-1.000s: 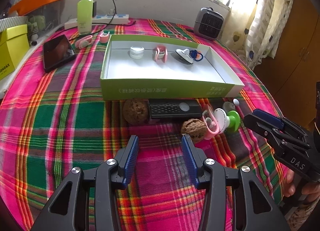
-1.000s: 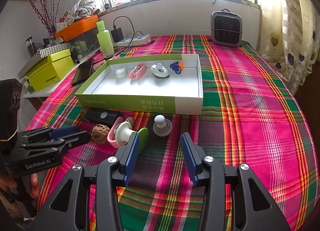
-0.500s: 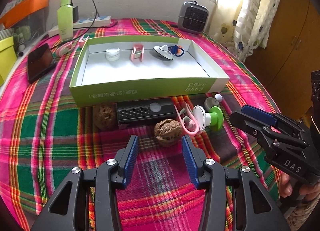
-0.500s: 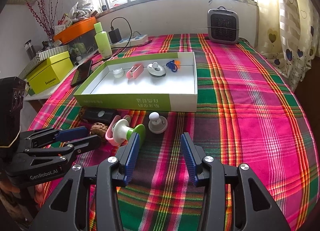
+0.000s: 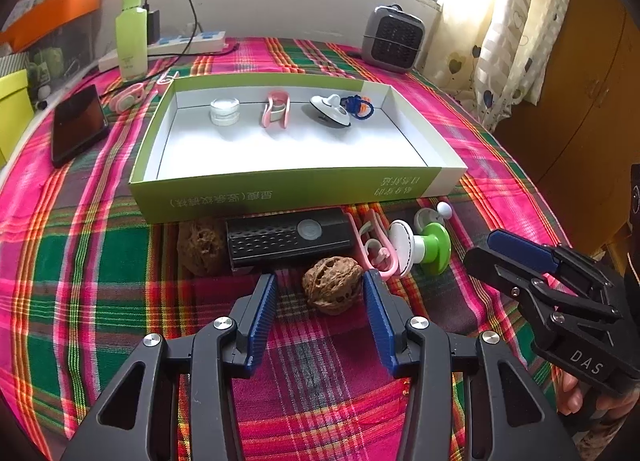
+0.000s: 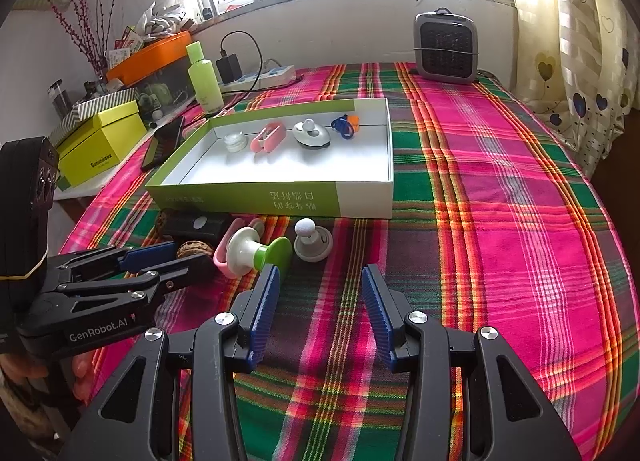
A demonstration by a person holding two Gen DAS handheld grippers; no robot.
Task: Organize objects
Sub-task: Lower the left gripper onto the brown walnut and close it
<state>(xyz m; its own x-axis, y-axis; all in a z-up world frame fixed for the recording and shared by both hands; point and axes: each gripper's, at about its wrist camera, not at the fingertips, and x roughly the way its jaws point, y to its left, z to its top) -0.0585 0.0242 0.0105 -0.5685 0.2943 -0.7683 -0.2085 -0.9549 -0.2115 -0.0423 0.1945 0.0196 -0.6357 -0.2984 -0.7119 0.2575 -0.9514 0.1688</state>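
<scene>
A brown walnut (image 5: pixel 332 290) lies on the plaid cloth between the fingertips of my left gripper (image 5: pixel 320 295). Its jaws are closing; the right pad (image 5: pixel 374 301) is at the shell and the left pad stands clear of it. Just behind lie a second walnut (image 5: pixel 202 247), a black device (image 5: pixel 288 239), a pink clip (image 5: pixel 376 251) and a white-and-green knob (image 5: pixel 422 245). The green box tray (image 5: pixel 280 190) holds a small jar (image 5: pixel 225 111), a pink clip, a white knob and a blue piece. My right gripper (image 6: pixel 318 285) hovers open over bare cloth, near the green knob (image 6: pixel 260 253) and a grey knob (image 6: pixel 314 243).
A phone (image 5: pixel 78 125), a green bottle (image 5: pixel 131 41) and a power strip lie left of and behind the tray. A small heater (image 5: pixel 394 39) stands at the back right. A yellow box (image 6: pixel 100 141) sits off the table's left edge. Curtains hang to the right.
My left gripper has moved forward and right, so the near walnut now sits between its fingertips, and its jaws have narrowed a little. The right gripper has stayed still.
</scene>
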